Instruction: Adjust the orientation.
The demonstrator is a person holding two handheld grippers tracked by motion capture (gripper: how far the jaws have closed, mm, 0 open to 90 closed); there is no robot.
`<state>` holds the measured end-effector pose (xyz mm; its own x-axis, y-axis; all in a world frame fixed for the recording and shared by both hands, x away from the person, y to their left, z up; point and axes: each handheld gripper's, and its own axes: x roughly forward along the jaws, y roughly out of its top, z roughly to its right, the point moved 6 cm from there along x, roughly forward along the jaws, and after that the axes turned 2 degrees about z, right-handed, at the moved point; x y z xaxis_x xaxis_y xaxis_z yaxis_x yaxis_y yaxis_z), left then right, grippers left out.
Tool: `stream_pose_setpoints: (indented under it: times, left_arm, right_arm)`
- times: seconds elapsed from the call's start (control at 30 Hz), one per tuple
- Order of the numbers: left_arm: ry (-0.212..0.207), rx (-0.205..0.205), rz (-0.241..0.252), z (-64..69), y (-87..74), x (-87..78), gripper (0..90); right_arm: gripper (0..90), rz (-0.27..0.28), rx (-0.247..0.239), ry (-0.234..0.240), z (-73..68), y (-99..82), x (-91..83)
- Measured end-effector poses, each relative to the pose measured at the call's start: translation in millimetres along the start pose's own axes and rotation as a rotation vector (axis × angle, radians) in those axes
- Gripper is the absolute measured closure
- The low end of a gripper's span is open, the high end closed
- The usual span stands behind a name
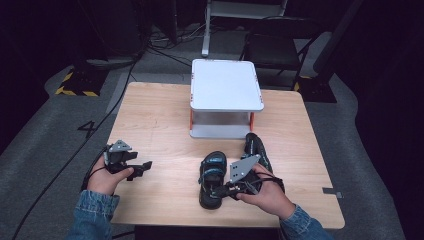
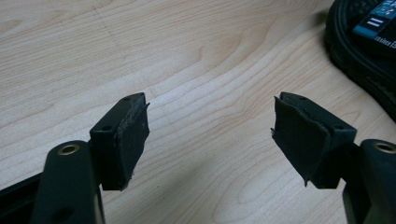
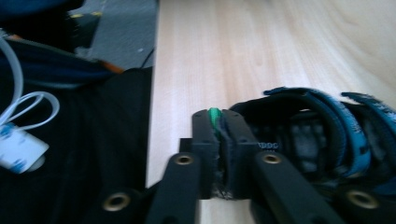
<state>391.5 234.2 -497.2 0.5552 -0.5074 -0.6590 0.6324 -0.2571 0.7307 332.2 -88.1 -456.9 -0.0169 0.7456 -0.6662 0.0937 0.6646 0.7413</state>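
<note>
Two black sandals with blue straps lie on the wooden table. The nearer sandal is at front centre, and the other sandal lies just to its right and farther back. My right gripper sits at the nearer sandal's heel. In the right gripper view its jaws are pressed together on a thin green heel tab of that sandal. My left gripper rests low over bare wood at the left, open, with nothing between its pads. A sandal's edge lies off to its right.
A white raised stand with orange legs occupies the table's back centre. The table's front edge runs close to the right gripper, with dark clothing and a white cable beyond it. A chair and floor cables lie behind the table.
</note>
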Motion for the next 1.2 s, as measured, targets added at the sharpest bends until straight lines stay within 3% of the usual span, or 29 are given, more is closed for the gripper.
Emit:
stream_pose_setpoints:
  times: [0.03,0.13,0.17,0.2,0.3,0.33,0.43,0.53,0.63,0.77,0.93,1.03,1.2]
  left_arm:
    - [-0.001,0.006,-0.001,-0.4,0.5,0.7,27.0]
    - [-0.007,0.005,-0.001,0.9,2.5,1.8,26.9]
    - [-0.007,0.005,-0.001,0.9,2.5,1.8,26.9]
    - [-0.006,0.001,0.007,1.9,4.4,2.4,26.9]
    - [-0.012,0.009,0.004,1.9,6.4,4.2,26.9]
    - [-0.008,0.003,0.005,2.1,6.8,4.8,26.9]
    - [0.001,0.017,0.008,1.4,9.5,7.7,27.1]
    - [-0.006,0.021,0.009,3.1,12.0,11.0,27.3]
    - [-0.012,0.026,-0.004,3.3,12.1,13.5,27.3]
    - [-0.014,0.022,-0.005,2.9,12.9,16.3,27.3]
    - [-0.023,0.021,-0.005,4.0,17.3,22.5,27.2]
    - [-0.027,0.039,-0.008,4.9,20.1,24.5,27.2]
    - [-0.034,0.034,-0.011,7.4,20.8,28.2,27.2]
  right_arm:
    - [71.7,0.000,0.004,-0.028,2.8,-0.8,0.1]
    - [59.6,0.036,0.039,-0.037,6.1,-1.0,-7.3]
    - [59.6,0.036,0.039,-0.037,6.1,-1.0,-7.3]
    - [53.4,0.077,0.049,-0.092,13.6,0.5,-20.6]
    - [47.7,0.118,0.095,-0.197,27.9,-2.4,-43.0]
    - [47.5,0.119,0.115,-0.274,37.2,-7.2,-54.1]
    - [45.6,0.109,0.179,-0.432,58.7,-23.1,-77.6]
    - [45.4,0.125,0.289,-0.531,78.3,-43.9,-97.6]
    - [44.5,0.098,0.333,-0.604,89.5,-59.9,-106.7]
    - [44.1,0.070,0.383,-0.617,96.9,-75.6,-105.5]
    - [47.3,0.004,0.380,-0.614,100.0,-90.2,-93.4]
    - [48.8,0.003,0.382,-0.615,100.5,-94.5,-89.8]
    - [48.8,0.013,0.385,-0.621,99.4,-95.1,-87.2]
